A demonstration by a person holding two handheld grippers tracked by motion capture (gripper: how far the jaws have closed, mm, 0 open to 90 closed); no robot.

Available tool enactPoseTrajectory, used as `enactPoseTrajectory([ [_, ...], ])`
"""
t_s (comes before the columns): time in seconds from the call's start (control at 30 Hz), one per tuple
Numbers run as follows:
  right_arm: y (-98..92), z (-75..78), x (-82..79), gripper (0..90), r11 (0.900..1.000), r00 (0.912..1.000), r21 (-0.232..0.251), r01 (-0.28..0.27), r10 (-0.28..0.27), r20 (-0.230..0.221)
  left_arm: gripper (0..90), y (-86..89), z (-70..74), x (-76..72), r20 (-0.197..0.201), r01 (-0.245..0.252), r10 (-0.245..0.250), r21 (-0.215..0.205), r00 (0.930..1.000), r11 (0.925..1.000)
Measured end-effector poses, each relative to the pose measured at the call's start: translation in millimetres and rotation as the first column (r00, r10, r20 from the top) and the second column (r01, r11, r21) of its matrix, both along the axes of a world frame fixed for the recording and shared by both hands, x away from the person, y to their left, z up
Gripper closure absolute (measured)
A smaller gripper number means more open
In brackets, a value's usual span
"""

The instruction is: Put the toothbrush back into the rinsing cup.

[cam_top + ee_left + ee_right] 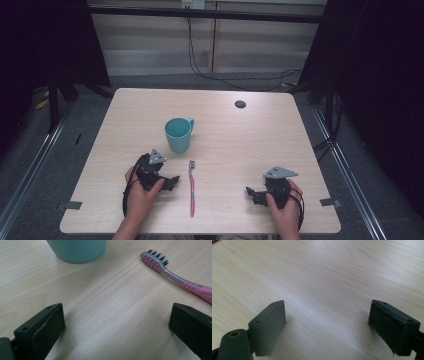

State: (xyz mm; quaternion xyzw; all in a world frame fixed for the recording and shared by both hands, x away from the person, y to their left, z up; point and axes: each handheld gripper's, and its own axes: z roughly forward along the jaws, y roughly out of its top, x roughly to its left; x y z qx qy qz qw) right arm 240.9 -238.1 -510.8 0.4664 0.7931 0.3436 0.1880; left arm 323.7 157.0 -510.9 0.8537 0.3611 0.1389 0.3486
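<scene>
A teal mug (178, 134) stands upright near the middle of the wooden table (240, 140), its handle at the back right. A pink and grey toothbrush (191, 186) lies lengthwise in front of it, bristle head toward the mug. In the left gripper view the mug's base (76, 250) is at the top and the toothbrush (175, 275) at the upper right. My left gripper (172, 182) rests just left of the toothbrush, open and holding nothing (116, 325). My right gripper (252, 194) rests at the front right, open over bare wood (327, 320).
A round grey grommet (240, 104) sits in the table's far right part. Tape tabs mark the front corners (73, 204) (330, 202). Cables hang behind the far edge. Dark curtains and floor rails flank the table.
</scene>
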Motion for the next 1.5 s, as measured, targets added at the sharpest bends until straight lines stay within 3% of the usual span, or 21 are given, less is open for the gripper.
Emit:
enactPoseTrajectory([
  [0.47, 0.0, 0.0, 0.0, 13.6, 1.0, 1.0, 0.0, 0.0, 0.0, 0.0, 0.0, -2.3, 0.0, 2.3, -0.004, 0.011, -0.011, 0.0, 0.9999, 0.9999],
  [0.63, 0.0, 0.0, 0.0, 13.6, 1.0, 1.0, 0.001, 0.0, 0.0, 0.0, 0.5, -6.1, 5.7, 2.8, -0.047, 0.022, -0.02, 0.045, 0.9987, 0.9987],
  [0.73, 0.1, 0.0, -0.1, 13.6, 1.0, 1.0, 0.001, 0.001, -0.001, 0.0, 21.9, -10.9, 14.5, 0.3, -0.078, 0.068, -0.064, 0.058, 0.995, 0.996],
  [0.8, 0.0, 0.0, 0.0, 13.6, 1.0, 1.0, 0.0, 0.0, 0.0, 0.0, 22.7, -12.8, 16.5, 0.5, -0.089, 0.071, -0.064, 0.081, 0.994, 0.9941],
  [0.87, 0.0, 0.0, 0.0, 13.6, 1.0, 1.0, 0.0, 0.0, 0.0, 0.0, 26.1, -16.9, 21.1, 0.3, -0.141, 0.069, -0.056, 0.087, 0.9885, 0.9939],
  [0.93, 0.0, 0.0, 0.0, 13.6, 1.0, 1.0, 0.0, 0.0, 0.0, 0.0, 28.7, -17.4, 23.3, 0.9, -0.159, 0.07, -0.055, 0.087, 0.9857, 0.9938],
  [0.97, 0.0, 0.0, 0.0, 13.6, 1.0, 1.0, 0.0, 0.0, 0.0, 0.0, 32.0, -18.1, 25.1, 1.3, -0.185, 0.066, -0.049, 0.082, 0.9814, 0.9945],
  [1.0, 0.0, 0.0, 0.0, 13.6, 1.0, 1.0, 0.0, 0.0, 0.0, 0.0, 32.2, -19.7, 28.6, 1.9, -0.226, 0.071, -0.052, 0.081, 0.9728, 0.9942],
  [1.17, 0.0, 0.0, 0.0, 13.6, 1.0, 1.0, 0.0, 0.0, 0.0, 0.0, 33.4, -24.3, 34.4, 1.3, -0.253, 0.065, -0.042, 0.083, 0.9665, 0.9945],
  [1.23, 0.0, 0.0, 0.0, 13.6, 1.0, 1.0, 0.0, -0.001, 0.001, 0.001, 33.9, -27.4, 38.1, 2.3, -0.28, 0.057, -0.032, 0.082, 0.9593, 0.995],
  [1.33, 0.0, 0.0, 0.0, 13.6, 1.0, 1.0, 0.0, -0.001, 0.001, 0.0, 35.4, -29.7, 40.3, 2.6, -0.284, 0.05, -0.022, 0.091, 0.9585, 0.9946],
  [1.47, 0.1, 0.0, -0.1, 13.6, 1.0, 1.0, 0.0, 0.0, 0.0, 0.0, 37.5, -35.0, 43.6, 4.1, -0.323, 0.047, -0.015, 0.091, 0.9463, 0.9947],
  [1.5, 0.1, 0.0, -0.1, 13.6, 1.0, 1.0, 0.0, 0.0, 0.0, 0.0, 37.5, -35.0, 43.6, 4.1, -0.323, 0.047, -0.015, 0.091, 0.9463, 0.9947],
])
